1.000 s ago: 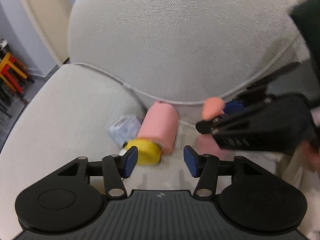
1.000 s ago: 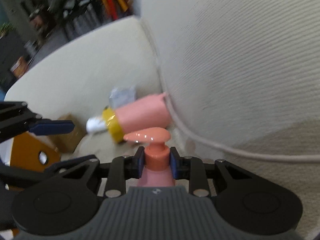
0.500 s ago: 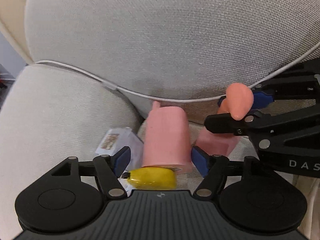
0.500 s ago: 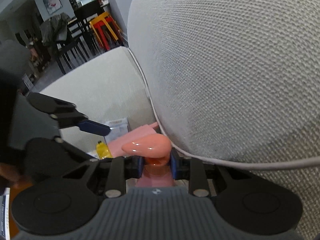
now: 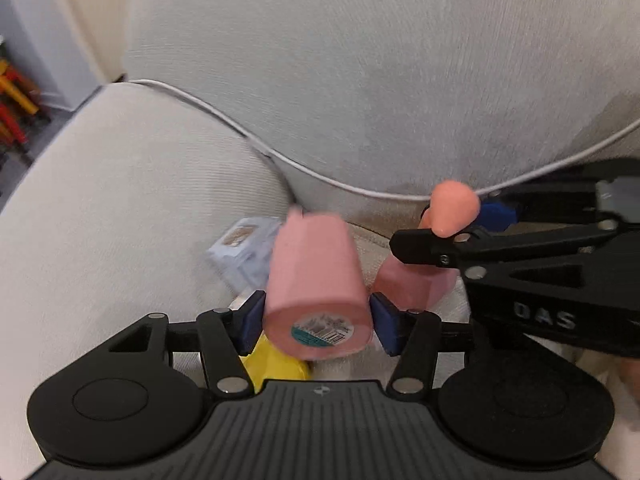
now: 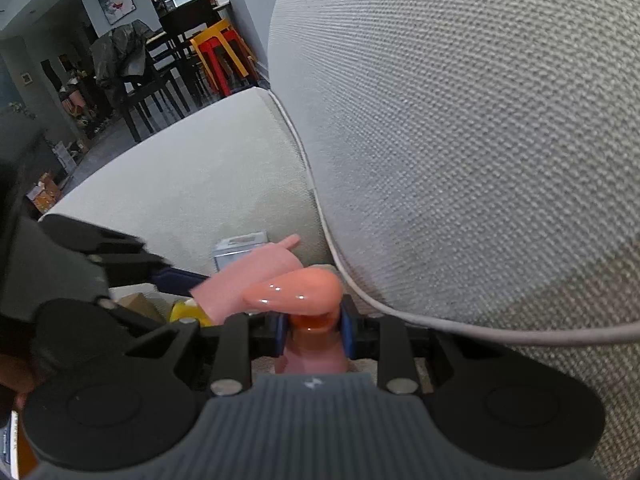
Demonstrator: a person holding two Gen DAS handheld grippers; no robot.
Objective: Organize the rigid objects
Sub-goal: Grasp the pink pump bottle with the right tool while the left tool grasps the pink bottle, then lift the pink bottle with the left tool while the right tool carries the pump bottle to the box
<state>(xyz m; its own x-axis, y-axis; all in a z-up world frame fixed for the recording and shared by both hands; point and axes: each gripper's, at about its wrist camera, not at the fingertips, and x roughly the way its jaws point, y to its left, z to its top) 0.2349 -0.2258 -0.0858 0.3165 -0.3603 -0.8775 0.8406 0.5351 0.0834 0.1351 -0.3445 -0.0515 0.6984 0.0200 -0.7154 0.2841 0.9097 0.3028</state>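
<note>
My left gripper (image 5: 317, 322) is shut on a pink tube with a yellow cap (image 5: 316, 280), lifted with its cap end (image 5: 280, 362) down toward me. The tube also shows in the right wrist view (image 6: 248, 276). My right gripper (image 6: 313, 334) is shut on the neck of a pink pump bottle (image 6: 298, 290), held upright. In the left wrist view the pump bottle (image 5: 412, 284) and its orange pump head (image 5: 456, 208) sit just right of the tube, gripped by the right gripper (image 5: 460, 226).
A small pale blue box (image 5: 248, 248) lies in the corner of the beige sofa seat (image 5: 120, 208), against the grey back cushion (image 5: 360, 80). A cardboard box (image 6: 138, 306) shows below the left gripper. Chairs and stools (image 6: 216, 52) stand in the room behind.
My left gripper closed on the pink tube and lifted it off the seat, tilting its far end up. My right gripper stayed shut on the pump bottle and rose slightly.
</note>
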